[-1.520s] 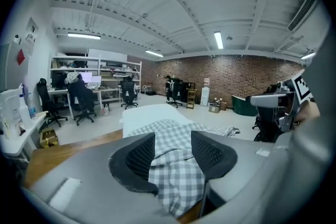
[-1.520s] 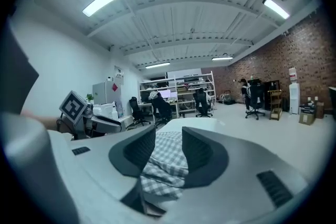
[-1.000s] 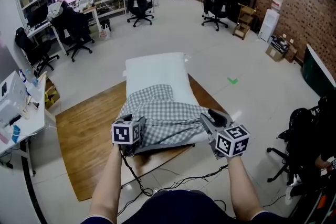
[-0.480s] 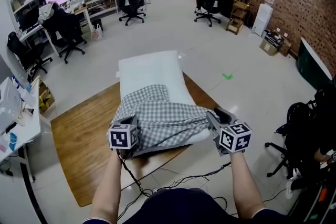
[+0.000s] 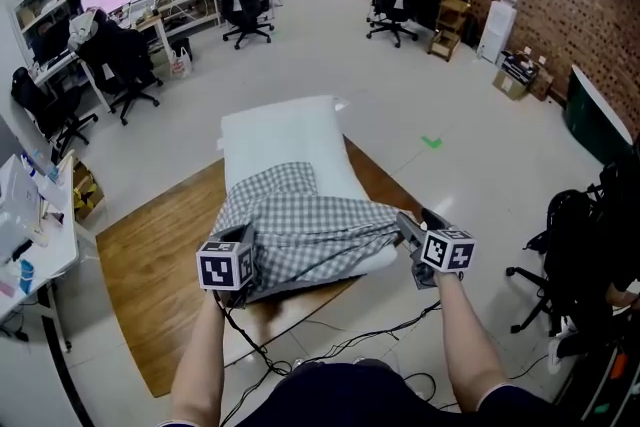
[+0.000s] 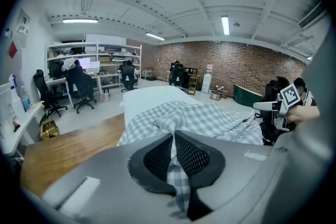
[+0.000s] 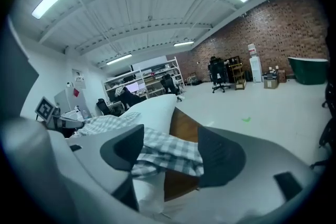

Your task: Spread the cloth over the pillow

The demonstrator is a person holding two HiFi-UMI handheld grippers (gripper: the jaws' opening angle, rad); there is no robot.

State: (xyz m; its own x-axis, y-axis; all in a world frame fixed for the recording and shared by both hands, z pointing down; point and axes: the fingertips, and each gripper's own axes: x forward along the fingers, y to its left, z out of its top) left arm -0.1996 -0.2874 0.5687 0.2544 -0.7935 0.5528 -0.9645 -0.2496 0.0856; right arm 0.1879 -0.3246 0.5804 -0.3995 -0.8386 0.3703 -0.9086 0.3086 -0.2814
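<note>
The right gripper (image 7: 168,150) has sunk toward the wooden counter's (image 5: 160,260) near edge, jaws just opened astride the bunched grey-checked cloth (image 5: 310,230) on the white pillow (image 5: 285,130); with the left gripper (image 6: 173,138) clenched on it, the right should bite deep before spreading.

support: wooden table (image 5: 150,265) | on it: white pillow (image 5: 282,130)

head: overhead, steeply down | gripper views: low, close, forward | shared: pillow (image 5: 285,130)

right tongs (image 7: 169,143) — jaws just been opening, wide apart | checked cloth (image 7: 176,156) lies between them | white pillow (image 7: 152,113) under cloth
</note>
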